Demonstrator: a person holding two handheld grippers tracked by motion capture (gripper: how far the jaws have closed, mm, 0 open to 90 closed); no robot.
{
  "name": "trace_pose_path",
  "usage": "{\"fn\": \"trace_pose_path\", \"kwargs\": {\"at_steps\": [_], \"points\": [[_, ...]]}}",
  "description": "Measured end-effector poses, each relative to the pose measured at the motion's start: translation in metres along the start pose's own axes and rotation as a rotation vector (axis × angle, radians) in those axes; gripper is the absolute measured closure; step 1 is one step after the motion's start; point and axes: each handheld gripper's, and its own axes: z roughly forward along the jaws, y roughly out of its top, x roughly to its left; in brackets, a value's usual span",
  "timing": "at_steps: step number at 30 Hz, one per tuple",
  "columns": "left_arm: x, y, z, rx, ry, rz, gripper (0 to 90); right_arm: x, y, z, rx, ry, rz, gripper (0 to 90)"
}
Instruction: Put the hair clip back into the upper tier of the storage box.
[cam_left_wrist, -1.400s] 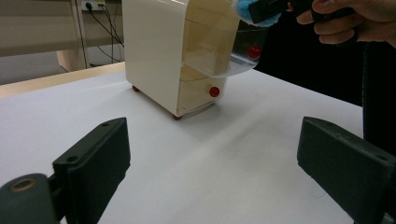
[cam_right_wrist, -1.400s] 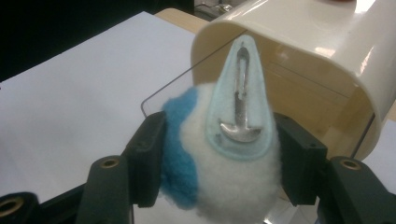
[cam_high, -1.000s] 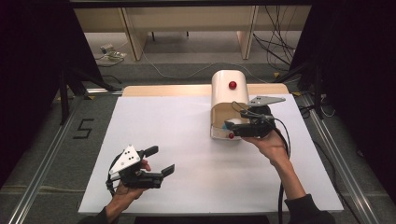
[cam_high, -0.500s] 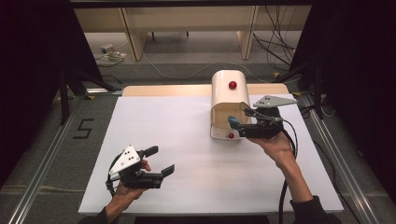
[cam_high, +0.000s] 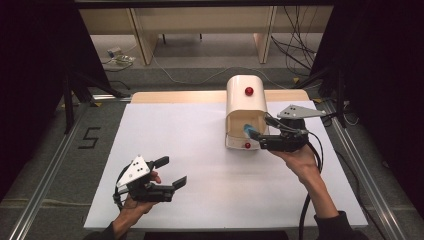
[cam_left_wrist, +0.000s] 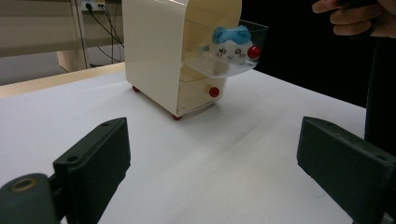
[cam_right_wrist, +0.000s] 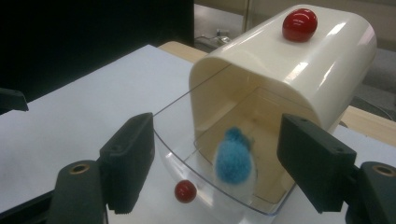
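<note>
A cream cabinet (cam_high: 245, 102) with a red ball on its rounded top stands at the back of the white table. In the left gripper view its clear upper drawer (cam_left_wrist: 229, 70) sticks out of the cabinet (cam_left_wrist: 154, 51), with a red knob (cam_left_wrist: 253, 51) on the front. A blue and white plush toy (cam_left_wrist: 229, 44) sits in that drawer (cam_right_wrist: 177, 135). My right gripper (cam_high: 261, 127) hovers just in front of it, jaws apart on either side of the plush (cam_right_wrist: 233, 158) and touching nothing. My left gripper (cam_high: 176, 171) stands open and empty near the front left.
A shut lower drawer with a red knob (cam_high: 246, 145) sits under the clear one. The white mat (cam_high: 200, 150) is bare between the two hands. A wooden strip (cam_high: 175, 96) runs along the table's far edge, and metal rails flank both sides.
My right gripper has drawn back a little to the right, away from the cabinet's front. The left gripper has stayed where it was.
</note>
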Motion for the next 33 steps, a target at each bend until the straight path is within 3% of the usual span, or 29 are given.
{"fn": "trace_pose_path", "kwargs": {"at_steps": [16,20,33], "points": [[0.0,0.0,0.0,0.0,-0.001,0.0,9.3,0.001,-0.008,-0.007,-0.03,0.004,0.0,27.8],[0.0,0.0,0.0,-0.004,0.0,-0.003,9.3,0.001,-0.013,-0.009,-0.055,0.027,0.025,27.5],[0.0,0.0,0.0,0.002,0.0,0.001,9.3,0.006,-0.021,-0.012,-0.093,0.021,0.046,23.3]]}}
